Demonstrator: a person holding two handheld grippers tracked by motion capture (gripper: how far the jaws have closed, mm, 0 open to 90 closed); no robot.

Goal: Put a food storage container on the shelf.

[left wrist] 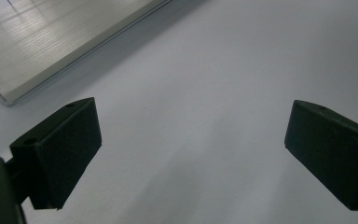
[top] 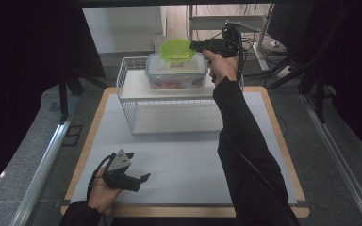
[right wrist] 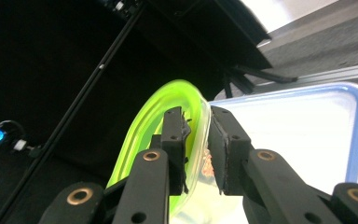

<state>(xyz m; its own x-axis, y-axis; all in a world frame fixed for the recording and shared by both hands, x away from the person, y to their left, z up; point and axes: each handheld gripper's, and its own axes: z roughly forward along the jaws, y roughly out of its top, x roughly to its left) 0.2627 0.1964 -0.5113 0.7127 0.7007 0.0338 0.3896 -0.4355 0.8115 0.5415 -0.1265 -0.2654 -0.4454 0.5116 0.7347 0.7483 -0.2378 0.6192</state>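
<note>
Right tongs point(top: 192, 46) raised at the far side, gripping the rim of a green bowl point(top: 175, 49) above a lidded clear container point(top: 176, 71) atop a white wire rack point(top: 169, 96). Left tongs point(top: 139, 178) resting low on the white surface point(top: 184, 160), spread wide, holding nothing, well apart from the rack.
</note>
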